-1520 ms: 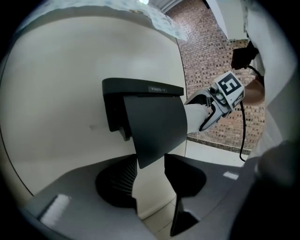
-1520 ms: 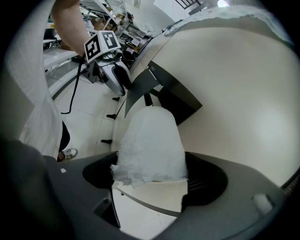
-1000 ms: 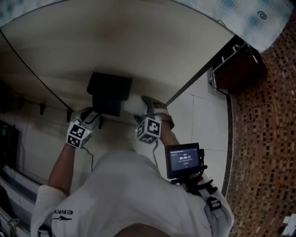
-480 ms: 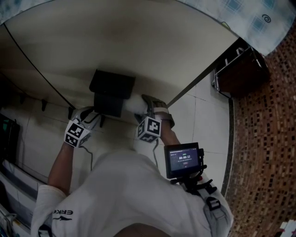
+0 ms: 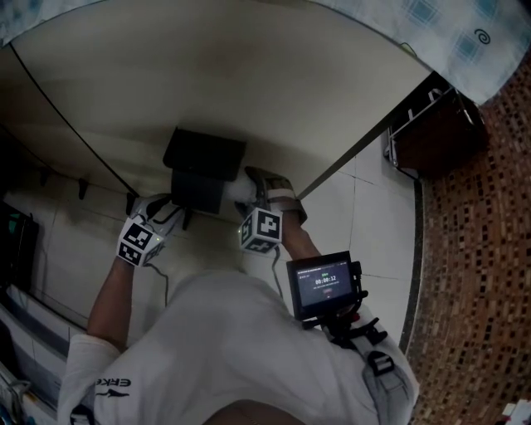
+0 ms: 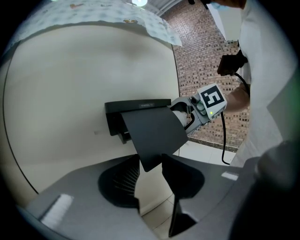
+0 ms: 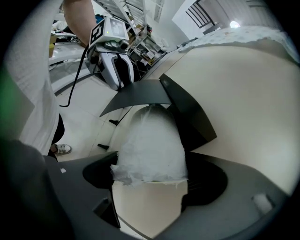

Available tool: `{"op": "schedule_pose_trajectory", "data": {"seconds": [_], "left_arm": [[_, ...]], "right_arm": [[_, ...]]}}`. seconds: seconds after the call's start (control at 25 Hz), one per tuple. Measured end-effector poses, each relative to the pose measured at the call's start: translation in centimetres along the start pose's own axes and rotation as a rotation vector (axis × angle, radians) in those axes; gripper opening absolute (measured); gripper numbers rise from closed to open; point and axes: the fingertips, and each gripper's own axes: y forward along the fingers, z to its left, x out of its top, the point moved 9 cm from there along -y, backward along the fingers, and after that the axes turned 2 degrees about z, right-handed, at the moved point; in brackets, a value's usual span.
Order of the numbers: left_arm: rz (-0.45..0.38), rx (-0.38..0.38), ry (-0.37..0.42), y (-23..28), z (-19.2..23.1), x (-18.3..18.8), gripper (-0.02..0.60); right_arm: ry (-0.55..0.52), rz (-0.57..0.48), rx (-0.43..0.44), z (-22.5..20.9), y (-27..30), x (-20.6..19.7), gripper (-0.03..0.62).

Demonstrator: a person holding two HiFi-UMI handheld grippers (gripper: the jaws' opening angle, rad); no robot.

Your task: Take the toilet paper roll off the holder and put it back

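Right tool leftward — wide on roll

A cream wall fills the far side, with a blue-checked cloth draped over its top edge. Pale floor tiles run to brown mosaic tiling on the right, where a dark rack stands. Small dark brackets dot the wall's foot at left. Near, a small lit screen sits beside a white shirt.
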Motion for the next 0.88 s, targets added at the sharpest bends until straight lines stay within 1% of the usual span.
{"op": "schedule_pose_trajectory", "data": {"seconds": [0.2,0.52,0.88], "left_arm": [[0.008,0.002,-0.005,0.0,-0.1,-0.3,0.150],[0.002,0.009,-0.005,-0.4,-0.8,0.2,0.150],[0.016,0.015,-0.007,-0.1,-0.9,0.3,0.150]], "right_arm": [[-0.030,-0.040,-0.026,0.4,0.6,0.6,0.442],[-0.037,-0.148,-0.108,1.2,1.2,1.3,0.443],[0.000,-0.258,-0.127,1.0,2.1,1.9,0.445]]}}
